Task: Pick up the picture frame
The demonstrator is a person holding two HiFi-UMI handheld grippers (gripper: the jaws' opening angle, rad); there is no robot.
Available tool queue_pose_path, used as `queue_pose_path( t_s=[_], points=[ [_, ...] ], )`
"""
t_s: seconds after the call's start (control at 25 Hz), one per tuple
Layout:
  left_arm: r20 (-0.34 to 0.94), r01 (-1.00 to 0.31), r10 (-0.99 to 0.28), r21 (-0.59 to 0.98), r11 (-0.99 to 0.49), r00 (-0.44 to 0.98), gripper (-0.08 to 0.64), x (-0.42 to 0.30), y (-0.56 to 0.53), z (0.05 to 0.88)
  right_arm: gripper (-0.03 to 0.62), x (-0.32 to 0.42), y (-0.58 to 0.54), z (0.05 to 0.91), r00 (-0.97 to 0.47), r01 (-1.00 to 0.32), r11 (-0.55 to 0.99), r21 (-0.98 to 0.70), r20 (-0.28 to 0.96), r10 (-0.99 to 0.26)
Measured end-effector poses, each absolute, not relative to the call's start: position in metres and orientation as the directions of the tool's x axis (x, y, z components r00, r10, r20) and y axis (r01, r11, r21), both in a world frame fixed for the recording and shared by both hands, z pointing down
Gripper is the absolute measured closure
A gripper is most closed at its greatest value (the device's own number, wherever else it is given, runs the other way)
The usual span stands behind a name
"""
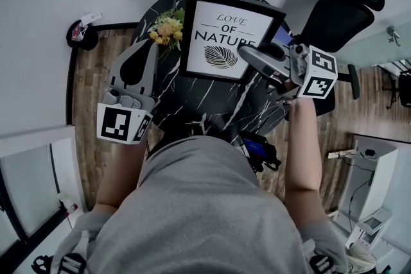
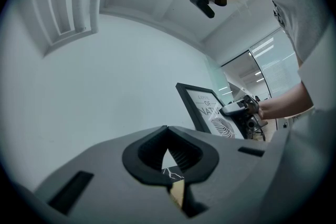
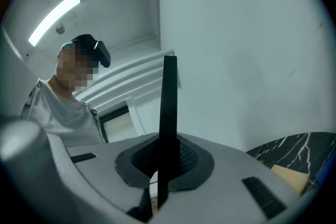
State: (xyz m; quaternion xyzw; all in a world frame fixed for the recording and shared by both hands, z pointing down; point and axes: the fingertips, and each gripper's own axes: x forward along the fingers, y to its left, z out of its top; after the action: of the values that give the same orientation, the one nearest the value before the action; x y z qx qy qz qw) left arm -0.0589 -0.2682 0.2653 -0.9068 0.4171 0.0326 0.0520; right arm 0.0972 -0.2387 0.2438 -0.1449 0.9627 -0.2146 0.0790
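The picture frame is a slim black rectangle around a white print reading "LOVE OF NATURE" above a leaf drawing. It stands upright over the far part of the dark marbled bench, its face towards the person. The right gripper's jaws are clamped on its right edge. Whether its lower edge touches the bench cannot be told.

Flowers on table, left of picture frame; chair at right.
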Motion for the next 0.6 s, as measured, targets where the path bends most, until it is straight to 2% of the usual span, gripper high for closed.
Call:
queue_pose_path(
  t_s=[0.6],
  points=[
    [-0.103, -0.761, -0.754, -0.057, -0.646, 0.648, 0.554, -0.0619, -0.2726, 0.2657, 0.557, 0.0986, -0.2395, 0.2471, -0.944, -0.264, 0.867, -0.423, -0.072, -0.323]
  ],
)
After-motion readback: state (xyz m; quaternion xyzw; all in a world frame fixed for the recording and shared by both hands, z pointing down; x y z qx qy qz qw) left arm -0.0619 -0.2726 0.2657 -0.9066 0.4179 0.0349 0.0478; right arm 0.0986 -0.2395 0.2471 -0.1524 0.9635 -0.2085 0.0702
